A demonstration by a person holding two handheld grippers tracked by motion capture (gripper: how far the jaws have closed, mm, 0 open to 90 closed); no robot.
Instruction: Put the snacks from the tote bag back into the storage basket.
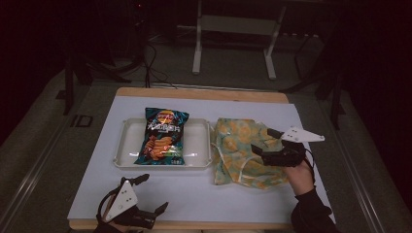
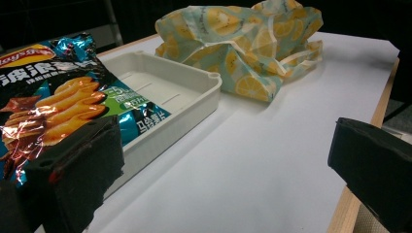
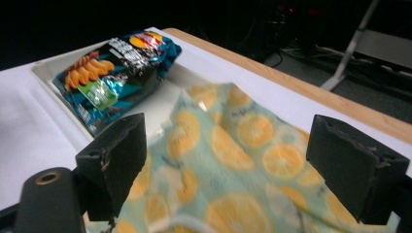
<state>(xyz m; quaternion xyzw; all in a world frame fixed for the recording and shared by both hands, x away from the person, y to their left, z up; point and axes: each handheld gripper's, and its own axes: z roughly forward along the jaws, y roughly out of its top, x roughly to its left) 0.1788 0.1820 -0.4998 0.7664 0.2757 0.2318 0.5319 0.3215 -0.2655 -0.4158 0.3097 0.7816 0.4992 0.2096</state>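
Observation:
A teal chip bag (image 1: 163, 136) lies in a shallow white tray (image 1: 127, 145) at the table's middle left; the bag (image 2: 58, 104) and tray (image 2: 184, 92) are close ahead in the left gripper view. Right of the tray lies a crumpled cloth bag with an orange-slice print (image 1: 240, 153), also seen in the left gripper view (image 2: 243, 43). My right gripper (image 1: 265, 141) hovers open over the cloth bag (image 3: 233, 160), with nothing between its jaws. The chip bag (image 3: 114, 70) lies beyond it. My left gripper (image 1: 154, 193) is open near the front left edge, holding nothing.
A white sheet (image 1: 204, 194) covers the wooden table (image 1: 204, 94), with bare room in front of the tray. Behind the table stand a white frame's legs (image 1: 197, 53) and cables on a dark floor.

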